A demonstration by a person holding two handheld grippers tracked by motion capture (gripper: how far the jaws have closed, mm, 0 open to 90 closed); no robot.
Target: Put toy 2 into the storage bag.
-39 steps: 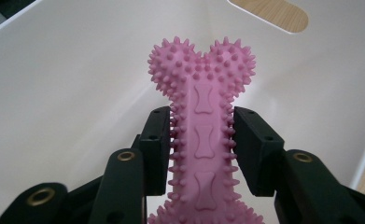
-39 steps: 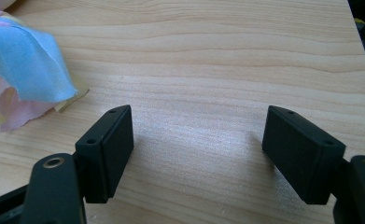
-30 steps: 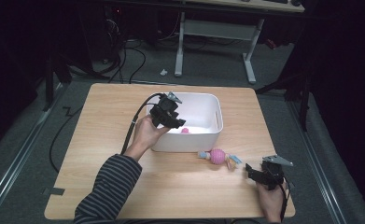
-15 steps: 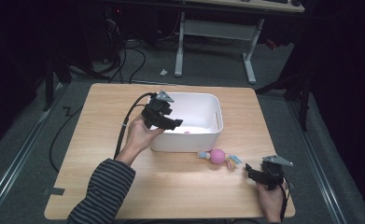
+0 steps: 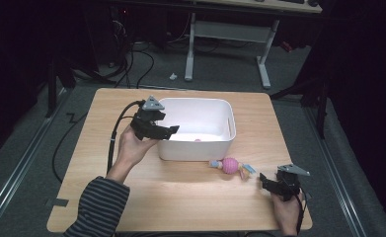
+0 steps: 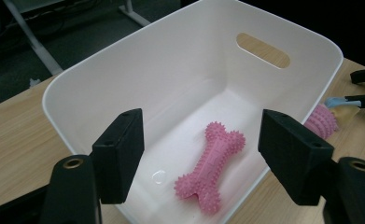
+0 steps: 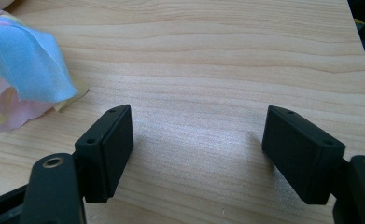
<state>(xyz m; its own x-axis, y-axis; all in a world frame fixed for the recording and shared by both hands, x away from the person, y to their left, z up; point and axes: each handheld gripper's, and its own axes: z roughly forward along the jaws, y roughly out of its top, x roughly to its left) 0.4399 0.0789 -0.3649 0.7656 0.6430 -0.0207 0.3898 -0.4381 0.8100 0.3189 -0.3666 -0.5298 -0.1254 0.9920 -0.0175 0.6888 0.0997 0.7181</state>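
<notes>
A white plastic bin stands at the middle back of the wooden table. A pink spiky bone toy lies on the bin's floor; the high view catches a sliver of the bone. My left gripper hovers at the bin's left rim, pointing in over it. Its jaws have just been opening and stand open, nothing between them. A pink ball toy with cloth ribbons lies in front of the bin. My right gripper rests open just right of those ribbons.
The left gripper's black cable trails over the table's left part. The right hand sits close to the table's front right corner. Beyond the table stand white desk legs and floor cables.
The left hand has drawn back leftward from above the bin to its left rim. Its jaws have opened. The right hand has kept still.
</notes>
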